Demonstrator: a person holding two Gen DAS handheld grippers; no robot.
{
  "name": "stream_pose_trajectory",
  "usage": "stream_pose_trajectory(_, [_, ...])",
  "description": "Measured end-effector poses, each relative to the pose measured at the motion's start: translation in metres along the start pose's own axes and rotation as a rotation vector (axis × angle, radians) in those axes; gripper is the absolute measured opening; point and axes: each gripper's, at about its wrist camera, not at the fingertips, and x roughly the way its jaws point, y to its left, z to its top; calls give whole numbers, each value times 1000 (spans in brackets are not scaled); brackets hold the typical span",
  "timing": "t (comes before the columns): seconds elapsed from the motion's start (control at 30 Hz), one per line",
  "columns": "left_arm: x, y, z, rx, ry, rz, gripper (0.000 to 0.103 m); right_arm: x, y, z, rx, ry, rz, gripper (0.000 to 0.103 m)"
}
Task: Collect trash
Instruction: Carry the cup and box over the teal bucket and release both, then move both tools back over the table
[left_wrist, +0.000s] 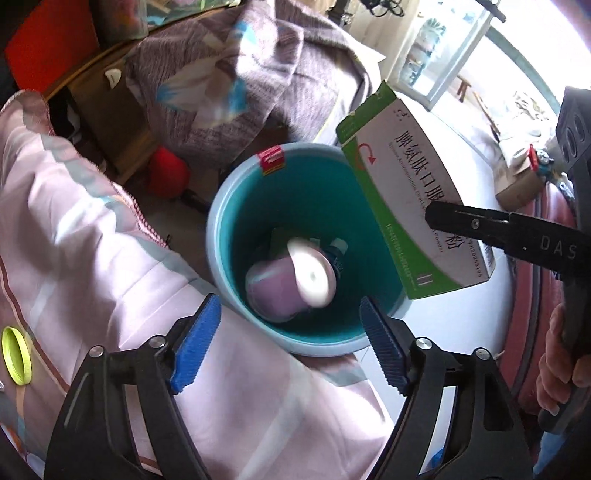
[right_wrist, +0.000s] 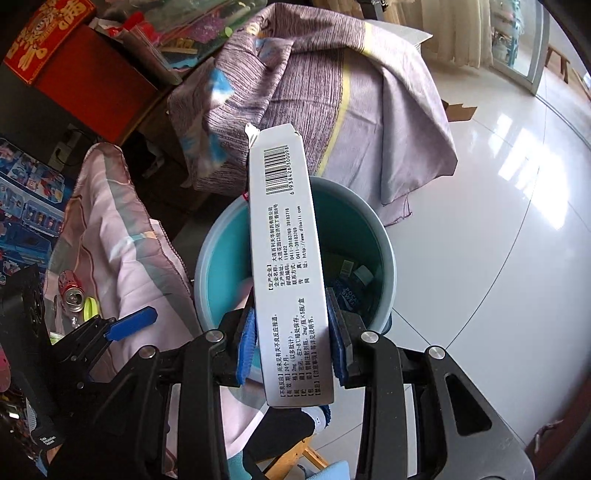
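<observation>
My right tool (right_wrist: 290, 339) grips the green-and-white cardboard medicine box (right_wrist: 286, 258) above the round teal plastic bin (right_wrist: 376, 236); left tool (left_wrist: 290, 332) gapes empty. Next, I'd release.

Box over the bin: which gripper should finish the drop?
Right. The right gripper is shut on the box, directly above the bin. The left gripper is open, holding nothing.

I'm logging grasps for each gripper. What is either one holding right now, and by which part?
The right gripper clamps the medicine box across its narrow sides near the lower end, above the bin. The left gripper is open and holds nothing.
</observation>
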Motion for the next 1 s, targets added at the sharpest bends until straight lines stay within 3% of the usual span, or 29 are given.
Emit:
stream_pose_trajectory(0.23, [-6, 18, -7, -39, -6, -4, 88, 23, 7, 2, 7, 62, 19, 35])
stream_pose_trajectory(0.27, [-8, 21, -9, -44, -9, -8, 89, 26, 8, 2, 11, 72, 25, 41])
stream_pose_trajectory(0.3, [-10, 22, -9, -47, -11, -11, 91, 28, 9, 2, 17, 82, 31, 56])
stream_pose_trajectory(0.5, [-22, 25, -18, -52, -25, -22, 94, 21, 15, -1, 14, 54, -23, 73])
stream_pose_trajectory(0.7, [-33, 29, -29, -68, -42, -34, 95, 12, 23, -5, 5, 56, -82, 79])
stream_pose_trajectory(1.0, [-67, 51, -59, -122, -91, -26, 96, -5, 60, -23, -38, 47, -81, 83])
